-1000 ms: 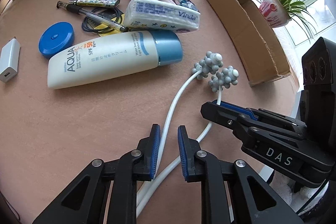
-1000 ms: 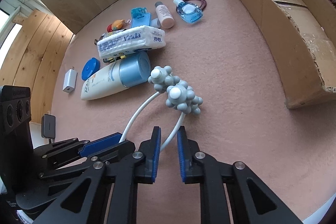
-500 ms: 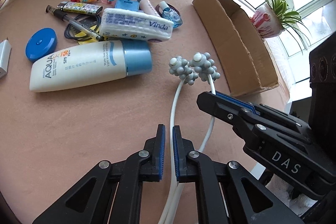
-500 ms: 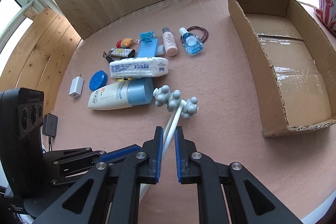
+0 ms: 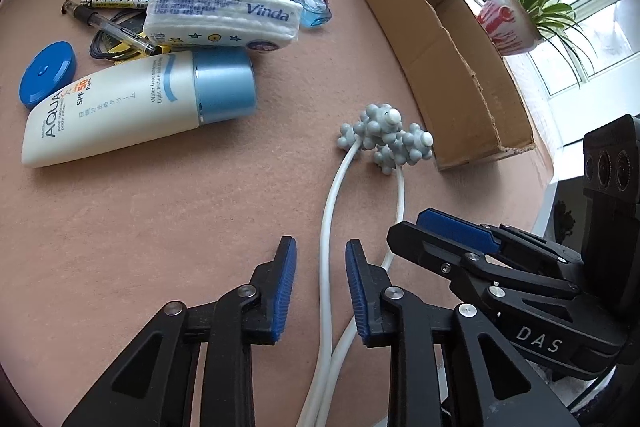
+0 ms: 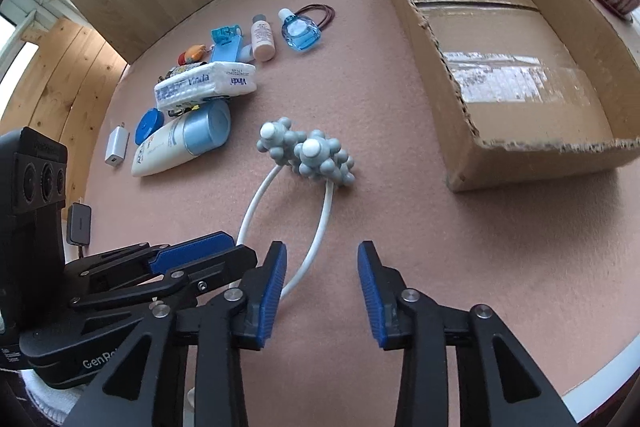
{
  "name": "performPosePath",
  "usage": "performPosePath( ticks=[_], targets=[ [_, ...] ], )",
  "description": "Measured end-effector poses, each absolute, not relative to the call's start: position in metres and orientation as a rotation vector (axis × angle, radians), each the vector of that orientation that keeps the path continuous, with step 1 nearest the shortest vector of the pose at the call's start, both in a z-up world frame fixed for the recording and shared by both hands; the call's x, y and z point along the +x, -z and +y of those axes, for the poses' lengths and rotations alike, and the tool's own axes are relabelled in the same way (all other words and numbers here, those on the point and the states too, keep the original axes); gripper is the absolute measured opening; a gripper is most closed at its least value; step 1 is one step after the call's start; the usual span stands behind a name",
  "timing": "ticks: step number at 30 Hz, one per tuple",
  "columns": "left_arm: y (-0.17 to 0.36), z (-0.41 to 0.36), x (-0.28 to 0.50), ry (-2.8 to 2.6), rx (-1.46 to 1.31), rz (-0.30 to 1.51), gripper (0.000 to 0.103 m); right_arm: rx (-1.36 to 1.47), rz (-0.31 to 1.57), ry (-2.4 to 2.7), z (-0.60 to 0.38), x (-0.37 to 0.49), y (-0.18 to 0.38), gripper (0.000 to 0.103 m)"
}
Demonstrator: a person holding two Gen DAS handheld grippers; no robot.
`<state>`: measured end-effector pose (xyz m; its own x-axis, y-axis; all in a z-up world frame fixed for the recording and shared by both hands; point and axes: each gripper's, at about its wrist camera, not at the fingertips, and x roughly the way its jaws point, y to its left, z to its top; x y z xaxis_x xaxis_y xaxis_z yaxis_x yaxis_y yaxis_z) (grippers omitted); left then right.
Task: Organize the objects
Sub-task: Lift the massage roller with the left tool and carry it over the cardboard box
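Massager (image 5: 384,141) with two white curved arms and grey knobbed heads lies on the pink bench (image 5: 160,227), between the pile of small items and the cardboard box (image 5: 452,67). Going from the left in the left wrist view: a blue round case (image 5: 48,73), a white AQUA sunscreen tube (image 5: 136,107) on its side, a pen (image 5: 108,27), a Vinda tissue pack (image 5: 224,17) and a small blue bottle (image 5: 310,3) behind it. Next comes the massager, its heads just beside the box's near corner. A potted plant (image 5: 516,15) stands beyond the box by the window. The left hand-held gripper (image 5: 320,291) has its pads apart, with one white arm of the massager running between them untouched. The right hand-held gripper (image 6: 322,297) is spread wide; the other white arm passes just beside its left pad (image 6: 272,295), and whether they touch I cannot tell.
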<state>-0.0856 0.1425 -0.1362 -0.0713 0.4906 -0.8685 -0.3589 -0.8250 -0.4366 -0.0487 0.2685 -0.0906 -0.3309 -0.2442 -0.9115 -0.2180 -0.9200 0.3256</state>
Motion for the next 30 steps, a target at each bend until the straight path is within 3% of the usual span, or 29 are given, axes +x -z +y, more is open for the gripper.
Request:
performPosePath(
  ticks=[3, 7, 8, 11, 18, 30],
  targets=[
    [0.135, 0.142, -0.084, -1.935, -1.638, -0.117, 0.022, 1.815, -0.726, 2.443, 0.272, -0.041, 0.095, 0.036],
    [0.135, 0.145, -0.083, -1.924, -1.623, -0.087, 0.014, 1.802, -0.718, 2.473, 0.268, -0.040, 0.098, 0.035],
    [0.137, 0.146, -0.083, -1.908, -1.627, -0.090, 0.011, 1.801, -0.705, 2.480, 0.266, -0.041, 0.098, 0.032],
    [0.138, 0.147, -0.081, -1.901, -1.623, -0.095, 0.008, 1.801, -0.704, 2.458, 0.262, -0.045, 0.101, 0.012],
    [0.127, 0.134, -0.078, -1.915, -1.618, -0.148, 0.008, 1.740, -0.711, 2.482, 0.261, -0.045, 0.086, 0.010],
    [0.063, 0.155, -0.091, -1.984, -1.470, -0.211, 0.008, 1.532, -0.696, 2.600, 0.288, -0.063, 0.016, 0.006]
  ],
)
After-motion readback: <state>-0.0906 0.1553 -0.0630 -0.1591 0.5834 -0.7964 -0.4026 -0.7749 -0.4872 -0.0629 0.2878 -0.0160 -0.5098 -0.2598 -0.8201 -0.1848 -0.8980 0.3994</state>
